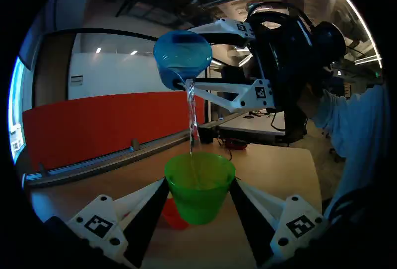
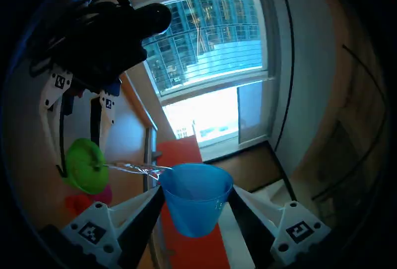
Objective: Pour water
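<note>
My left gripper [image 1: 198, 189] is shut on a green cup [image 1: 199, 192], held upright just above a wooden table [image 1: 278, 169]. Above it my right gripper [image 1: 226, 60] is shut on a blue cup [image 1: 181, 63], tipped toward the green one. A thin stream of water [image 1: 191, 120] falls from the blue cup's rim into the green cup. In the right gripper view the blue cup [image 2: 196, 197] sits between my right gripper's [image 2: 196, 194] fingers, the water [image 2: 134, 168] runs sideways to the green cup [image 2: 85, 166], and the left gripper [image 2: 82, 115] holds that cup.
A small red object [image 1: 173, 215] lies on the table beside the green cup, partly behind my left finger. A red wall panel [image 1: 99, 125] and a rail run behind the table. A sleeve [image 1: 352, 125] is at the right. A large window [image 2: 208, 55] lies ahead in the right gripper view.
</note>
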A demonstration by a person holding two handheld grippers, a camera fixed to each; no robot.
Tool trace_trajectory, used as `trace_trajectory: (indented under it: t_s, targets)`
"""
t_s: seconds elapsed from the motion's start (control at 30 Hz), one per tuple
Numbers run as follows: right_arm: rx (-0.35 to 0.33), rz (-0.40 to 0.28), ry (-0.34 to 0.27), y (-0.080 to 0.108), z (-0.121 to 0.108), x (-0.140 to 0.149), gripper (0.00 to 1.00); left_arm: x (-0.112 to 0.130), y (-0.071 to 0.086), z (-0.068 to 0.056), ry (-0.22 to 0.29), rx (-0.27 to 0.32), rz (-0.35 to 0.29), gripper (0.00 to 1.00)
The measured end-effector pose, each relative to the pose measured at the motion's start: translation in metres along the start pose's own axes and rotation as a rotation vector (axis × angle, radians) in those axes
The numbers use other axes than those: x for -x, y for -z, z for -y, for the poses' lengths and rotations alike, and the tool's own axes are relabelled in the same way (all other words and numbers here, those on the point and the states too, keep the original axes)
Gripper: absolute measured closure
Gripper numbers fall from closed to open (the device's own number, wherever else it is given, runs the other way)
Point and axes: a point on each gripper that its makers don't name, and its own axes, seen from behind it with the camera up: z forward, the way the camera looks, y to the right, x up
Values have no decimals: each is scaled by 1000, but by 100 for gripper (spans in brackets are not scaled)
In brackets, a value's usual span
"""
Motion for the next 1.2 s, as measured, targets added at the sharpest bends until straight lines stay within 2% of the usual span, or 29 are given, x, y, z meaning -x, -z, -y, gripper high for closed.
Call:
trace_trajectory:
  t_s: [0.67,1.2]
  targets:
    - [21,0,149,-5,-12,-8,11,-1,1,-2,5,5,-4,15]
    - [25,3,289,-8,-13,-19,11,-3,1,-1,12,5,-11,15]
